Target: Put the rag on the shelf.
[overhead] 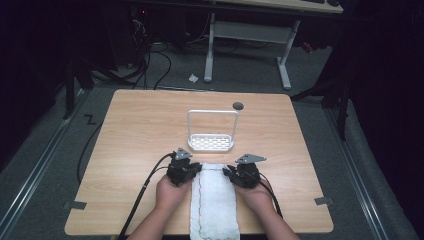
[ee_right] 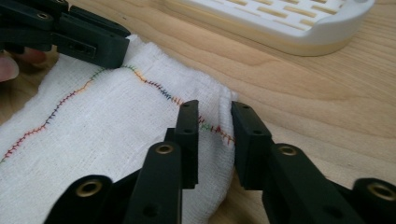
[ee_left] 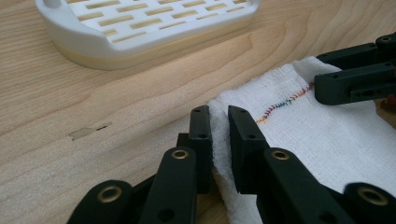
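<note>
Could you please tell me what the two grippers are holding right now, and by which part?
Both hold the white towel by its far corners: the left gripper pinches the far left corner, the right gripper the far right corner, cloth between their fingers.

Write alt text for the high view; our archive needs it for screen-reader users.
A person's two hands each hold a black claw, left claw and right claw, at the far corners of a white towel on a wooden table, with a white rack beyond.
</note>
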Demonstrator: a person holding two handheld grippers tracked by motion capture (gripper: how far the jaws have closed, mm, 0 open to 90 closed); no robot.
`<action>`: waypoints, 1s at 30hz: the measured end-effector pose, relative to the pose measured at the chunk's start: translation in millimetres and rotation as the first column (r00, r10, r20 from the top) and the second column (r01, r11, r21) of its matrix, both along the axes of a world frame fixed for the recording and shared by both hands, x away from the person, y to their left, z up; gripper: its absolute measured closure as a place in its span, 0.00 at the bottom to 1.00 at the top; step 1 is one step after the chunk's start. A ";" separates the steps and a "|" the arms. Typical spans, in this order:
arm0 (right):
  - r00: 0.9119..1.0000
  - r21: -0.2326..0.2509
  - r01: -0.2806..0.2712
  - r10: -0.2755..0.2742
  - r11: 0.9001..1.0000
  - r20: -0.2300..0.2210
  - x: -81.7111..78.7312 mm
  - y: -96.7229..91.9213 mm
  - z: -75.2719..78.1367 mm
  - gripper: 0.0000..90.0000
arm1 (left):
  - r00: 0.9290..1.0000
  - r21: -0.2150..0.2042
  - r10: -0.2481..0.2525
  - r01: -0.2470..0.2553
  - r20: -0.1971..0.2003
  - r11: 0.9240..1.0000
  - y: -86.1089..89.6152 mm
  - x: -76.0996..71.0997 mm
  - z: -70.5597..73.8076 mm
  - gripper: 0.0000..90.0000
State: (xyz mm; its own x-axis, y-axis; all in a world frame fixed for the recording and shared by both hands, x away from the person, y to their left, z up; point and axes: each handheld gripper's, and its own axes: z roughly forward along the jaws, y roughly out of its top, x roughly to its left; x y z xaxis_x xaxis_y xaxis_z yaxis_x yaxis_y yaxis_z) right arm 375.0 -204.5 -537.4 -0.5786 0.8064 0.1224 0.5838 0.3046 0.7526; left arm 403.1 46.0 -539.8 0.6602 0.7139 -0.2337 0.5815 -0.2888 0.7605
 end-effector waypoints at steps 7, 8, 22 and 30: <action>0.999 -0.014 -0.004 0.004 1.000 0.034 -2.2 0.3 2.4 0.95 | 1.000 -0.066 -0.004 0.004 -0.005 0.998 5.0 0.0 0.1 0.91; 0.999 -0.014 -0.004 0.004 1.000 0.034 -2.2 0.3 2.4 0.95 | 1.000 -0.066 -0.004 0.004 -0.005 0.998 5.0 0.0 0.1 0.91; 0.989 0.057 -0.003 -0.006 0.998 0.149 -15.2 -5.3 19.7 0.95 | 0.995 -0.134 -0.011 0.025 0.104 0.991 8.4 -13.0 20.7 0.91; 0.977 0.061 0.004 -0.017 0.998 0.214 -19.0 -4.5 36.7 0.95 | 0.988 -0.186 0.000 0.029 0.156 0.982 10.8 -18.8 35.4 0.91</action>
